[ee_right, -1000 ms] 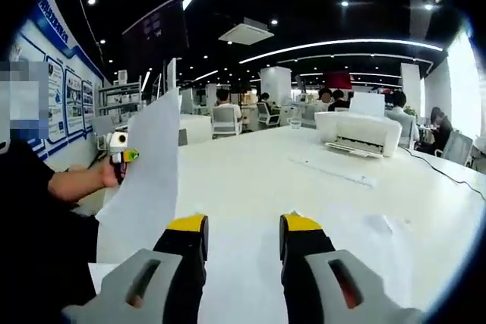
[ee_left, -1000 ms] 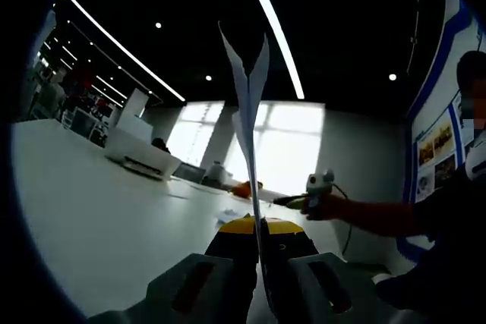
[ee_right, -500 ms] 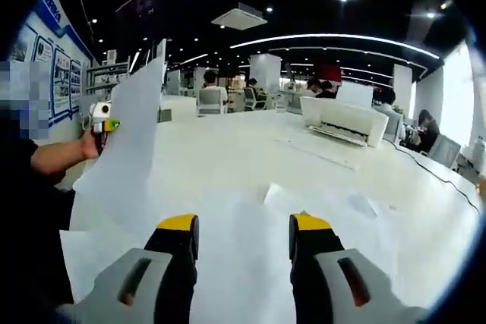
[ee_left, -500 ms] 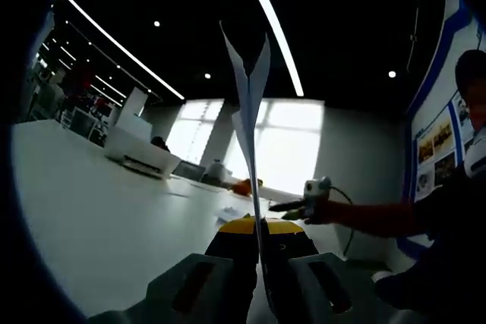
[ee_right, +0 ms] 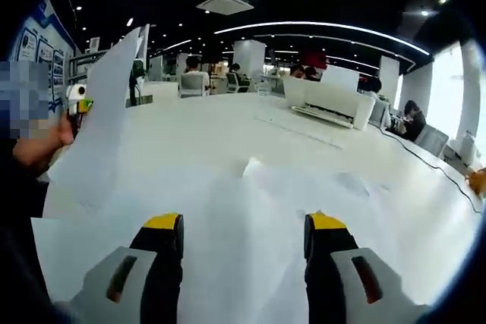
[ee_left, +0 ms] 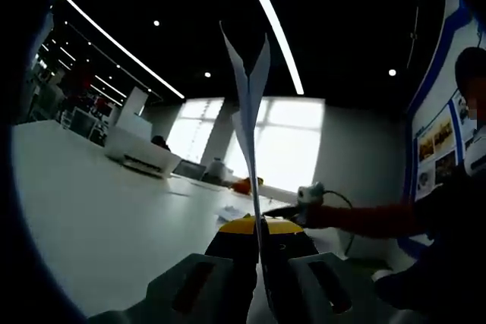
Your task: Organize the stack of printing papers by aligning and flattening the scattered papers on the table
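Left gripper (ee_left: 260, 227): jaws clamped on thin white paper sheet (ee_left: 248, 111), held upright, edge-on toward twelve o'clock.
Right gripper (ee_right: 244, 227): jaws spread apart, nothing between them.
Scattered white papers (ee_right: 250, 210): lying overlapped on white table (ee_right: 205, 123), just beyond right jaws.
White printer (ee_right: 328, 102): table's far side, one o'clock.

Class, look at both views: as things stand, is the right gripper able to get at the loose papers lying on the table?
Probably yes. The right gripper is open and hovers just above the papers spread on the table, with nothing between. The left gripper is shut on a sheet held up off to the side.
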